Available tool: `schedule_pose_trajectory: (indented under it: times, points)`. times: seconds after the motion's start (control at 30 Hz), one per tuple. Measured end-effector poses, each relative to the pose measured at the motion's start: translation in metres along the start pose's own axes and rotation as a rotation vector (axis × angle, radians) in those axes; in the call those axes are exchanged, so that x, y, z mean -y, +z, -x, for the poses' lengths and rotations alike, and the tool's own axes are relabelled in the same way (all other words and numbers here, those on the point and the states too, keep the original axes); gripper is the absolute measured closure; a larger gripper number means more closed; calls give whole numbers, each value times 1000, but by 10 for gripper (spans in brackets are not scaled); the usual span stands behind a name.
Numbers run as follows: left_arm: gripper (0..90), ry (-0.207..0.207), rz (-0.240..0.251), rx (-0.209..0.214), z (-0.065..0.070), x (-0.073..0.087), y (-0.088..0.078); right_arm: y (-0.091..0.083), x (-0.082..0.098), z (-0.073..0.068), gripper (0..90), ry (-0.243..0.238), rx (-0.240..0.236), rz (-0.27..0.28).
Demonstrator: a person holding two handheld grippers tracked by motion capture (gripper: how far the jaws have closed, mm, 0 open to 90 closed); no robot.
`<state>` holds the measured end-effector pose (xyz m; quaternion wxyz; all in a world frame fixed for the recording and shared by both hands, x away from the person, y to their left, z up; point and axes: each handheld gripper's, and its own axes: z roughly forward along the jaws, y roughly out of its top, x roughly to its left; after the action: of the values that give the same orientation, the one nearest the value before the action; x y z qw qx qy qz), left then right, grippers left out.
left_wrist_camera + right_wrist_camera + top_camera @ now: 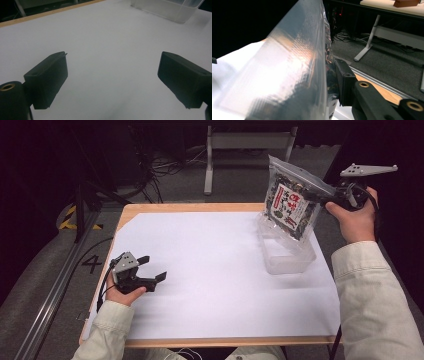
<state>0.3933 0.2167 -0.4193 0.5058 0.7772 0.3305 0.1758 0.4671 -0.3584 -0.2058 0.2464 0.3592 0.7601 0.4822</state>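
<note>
A: Our right gripper point(324, 196) is clamped on the bag point(291, 204) at its right edge, up near the sealed top. The bag hangs out to that gripper's left, tilted, in the air, with its lower end just above the tub point(286, 251).

B: From the right gripper view the bag point(287, 75) sits right against the one jaw we see, film pinched flat. How do we think it handles?

A: Light and soft, we judge. It is thin clear film with loose dark pieces and a printed label inside. The film looks slick and it flexes, so the lower part will likely sway under the gripper when we move.

B: Then the edge grip is risky?

A: Somewhat. A pinch on one side lets the bag twist. The stiffer band along the top seal is the better place to hold, and we are close to it. The contents look brittle, so we'd avoid squeezing the filled middle.

B: And our left gripper point(152, 270)?

A: Jaws spread wide, nothing between them. It sits low over the white sheet point(210, 270) on the counter point(145, 208), with the bag and tub far off ahead and to its right. In the left gripper view the tub point(167, 8) lies well beyond the jaws.

B: The tub below the bag looks rigid enough?

A: Clear plastic, seemingly stiff, open on top, nothing visible in it.
</note>
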Motion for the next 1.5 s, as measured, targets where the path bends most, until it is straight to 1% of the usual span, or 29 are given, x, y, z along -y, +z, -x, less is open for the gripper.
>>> schedule_pose_trajectory:
  times: [0.13,0.23,0.4,0.63,0.93,1.0,1.03,1.1,1.3,1.37,1.43,1.5]
  points:
    - [99,-6,1,-1,0,0,0,1,4,1,760,18,4,-17]
    - [99,-6,1,-1,0,0,-1,2,7,3,760,13,16,-36]
    - [99,-2,-1,-2,0,0,-1,2,13,6,759,30,26,-31]
    - [99,-2,-2,-4,1,0,0,6,23,9,759,28,39,-61]
    - [99,-4,-6,-4,1,0,0,10,36,10,759,14,39,-73]
    - [99,0,-4,-5,0,0,0,13,38,9,759,5,46,-93]
    - [99,0,-4,-6,0,0,0,15,40,9,759,-9,50,-104]
    - [99,-5,-3,-5,1,0,0,18,43,9,759,-9,42,-110]
    - [99,-1,-6,-5,0,1,0,24,55,12,759,27,35,-114]
    - [99,-9,-9,-3,1,1,0,25,59,14,759,40,34,-120]
    - [99,-4,-8,-5,1,1,0,27,64,16,759,50,35,-123]
    - [99,-2,-7,-5,0,1,0,29,72,19,758,72,31,-124]
